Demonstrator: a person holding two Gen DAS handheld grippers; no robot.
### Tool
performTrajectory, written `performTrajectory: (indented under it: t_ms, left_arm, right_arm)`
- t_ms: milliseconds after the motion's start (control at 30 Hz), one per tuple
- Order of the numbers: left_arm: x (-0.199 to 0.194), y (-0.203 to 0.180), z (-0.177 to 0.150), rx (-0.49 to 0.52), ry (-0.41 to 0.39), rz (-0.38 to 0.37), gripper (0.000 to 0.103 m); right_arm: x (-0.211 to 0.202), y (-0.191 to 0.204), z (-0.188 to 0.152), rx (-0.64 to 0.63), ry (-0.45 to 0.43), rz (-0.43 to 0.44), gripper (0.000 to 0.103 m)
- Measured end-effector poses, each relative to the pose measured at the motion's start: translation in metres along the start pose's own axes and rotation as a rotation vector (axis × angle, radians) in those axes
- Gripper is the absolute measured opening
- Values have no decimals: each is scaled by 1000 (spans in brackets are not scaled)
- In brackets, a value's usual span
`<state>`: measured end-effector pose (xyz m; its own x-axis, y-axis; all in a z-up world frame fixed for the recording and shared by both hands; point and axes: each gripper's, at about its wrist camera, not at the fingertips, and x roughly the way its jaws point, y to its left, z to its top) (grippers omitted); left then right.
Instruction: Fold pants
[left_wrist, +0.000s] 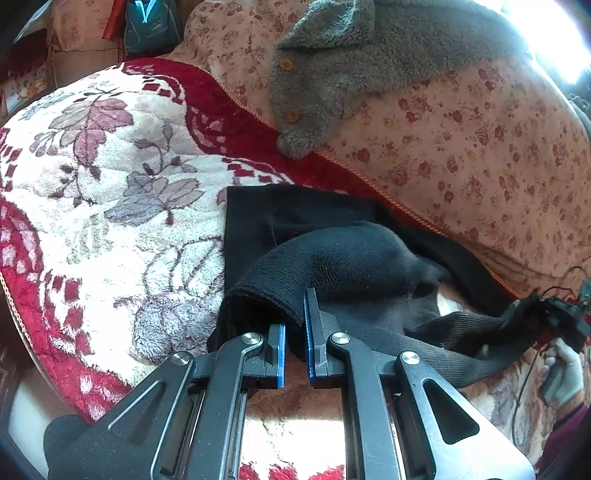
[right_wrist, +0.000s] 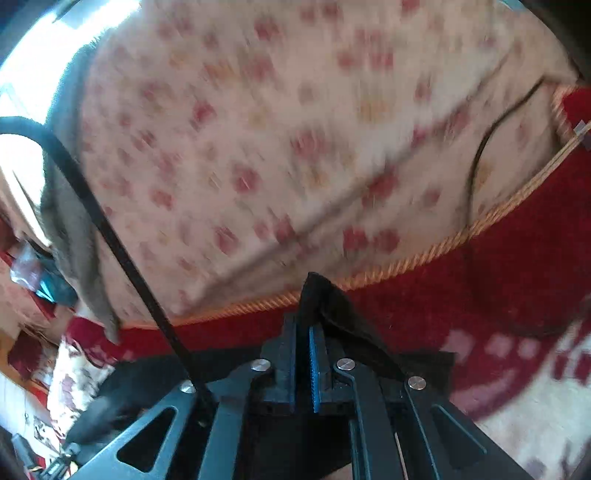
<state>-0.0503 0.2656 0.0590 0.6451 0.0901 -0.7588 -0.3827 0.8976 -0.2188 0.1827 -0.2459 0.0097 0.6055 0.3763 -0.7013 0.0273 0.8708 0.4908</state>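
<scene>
With the black pants (left_wrist: 332, 258) bunched on the near right of the blanket (left_wrist: 110, 166), an edge is pinched by the left gripper (left_wrist: 294, 325) and a corner by the right gripper (right_wrist: 308, 314), so spreading flat is judged the step in hand, and pulling apart is called for next.
</scene>
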Motion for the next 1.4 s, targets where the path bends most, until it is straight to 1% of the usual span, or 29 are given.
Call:
performTrajectory:
  t_ms: [33,67,100,133,167,233,300,367,433,533,600,767,900,1000,1100,1200,1333,1367,1400]
  left_arm:
    - [1,1,0,-1,2,1,7]
    - [1,1,0,-4,2,-2,7]
    - [1,2,0,-6,3,-5,7]
    - [1,2,0,-8,3,-7,7]
    - [2,2,0,-9,3,-6,7]
    - [3,3,-1,-12,1,-4,7]
    - [3,3,-2,-19,0,-5,7]
    - [3,3,-3,-23,-2,-6,7]
    - [2,3,-4,-25,-1,-6,7]
    - [1,1,-6,-23,2,-2,7]
    - [0,0,-7,-20,2,0,7]
    - [-1,-1,-7,-22,4,-1,7]
    - [-1,-2,-8,-21,3,4,7]
    - [1,-1,-7,-24,5,5,7]
    - [0,-2,-7,-17,8,-1,7]
    - [-1,-9,-9,24,-7,23,7]
    - [0,-10,-11,25,-13,27,7]
    - [-1,-10,-11,25,-9,27,7]
    - [0,-10,-11,23,-5,27,7]
  right_arm:
    - [13,-3,-2,9,52,-9,12]
    - [24,-7,-6,33,124,-13,13]
    - [20,-9,-9,55,129,16,13]
    - [11,-11,-10,69,106,52,14]
    - [-5,-16,-12,97,81,96,15]
    - [-37,-25,-16,140,40,145,17]
    - [-61,-30,-23,143,12,155,21]
    - [-80,-37,-38,136,28,153,23]
    - [-84,-43,-52,160,62,162,23]
    - [-78,-49,-69,204,88,205,23]
    - [-71,-48,-75,217,93,226,23]
    - [-59,-33,-70,222,79,242,23]
    - [-57,-32,-60,224,58,231,23]
    - [-46,-40,-54,264,101,203,23]
    - [-49,-44,-55,269,97,158,23]
    - [-50,-49,-54,282,81,203,23]
    - [-33,-49,-50,267,112,194,22]
    - [-28,-50,-50,283,114,202,20]
    - [-27,-50,-51,284,89,218,16]
